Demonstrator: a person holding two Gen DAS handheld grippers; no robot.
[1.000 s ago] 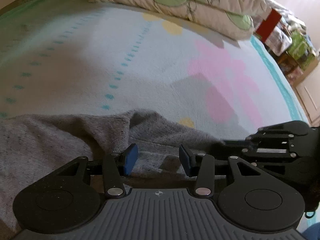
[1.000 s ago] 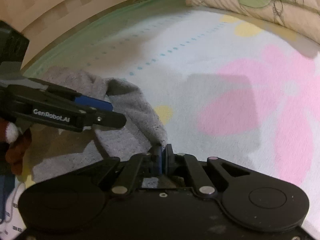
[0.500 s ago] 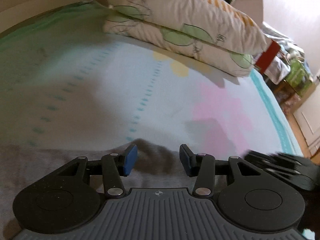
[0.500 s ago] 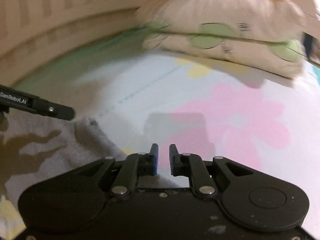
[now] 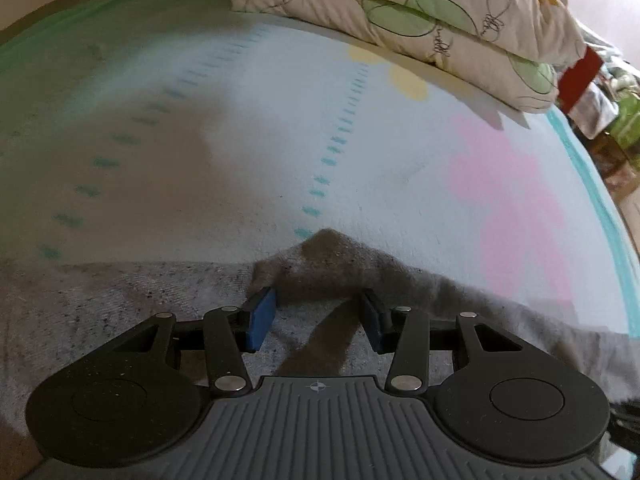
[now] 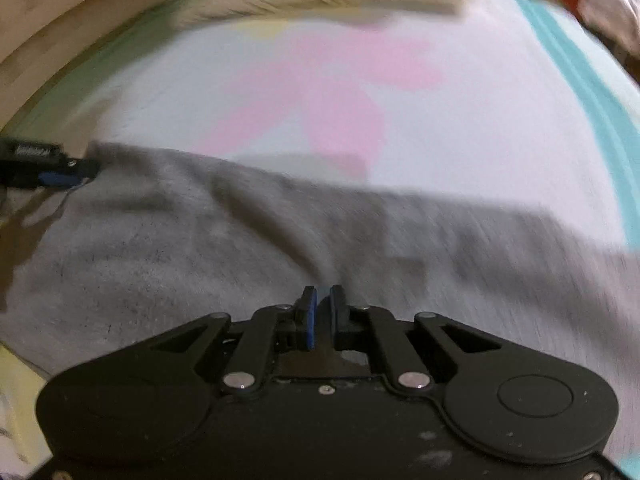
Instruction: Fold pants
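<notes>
Grey pants [image 5: 120, 304] lie beneath the open, empty left gripper [image 5: 316, 316] and closed right gripper [image 6: 320, 308].

Bed covered by a pale blanket [image 5: 280, 128] printed with pink flowers, yellow spots, dashed teal lines and a teal border at 3 o'clock. Two stacked leaf-patterned pillows [image 5: 432, 12] lie at 12 to 1 o'clock. A beige wall [image 6: 60, 20] curves at 10 o'clock; cluttered goods [image 5: 612, 120] crowd 2 o'clock.
</notes>
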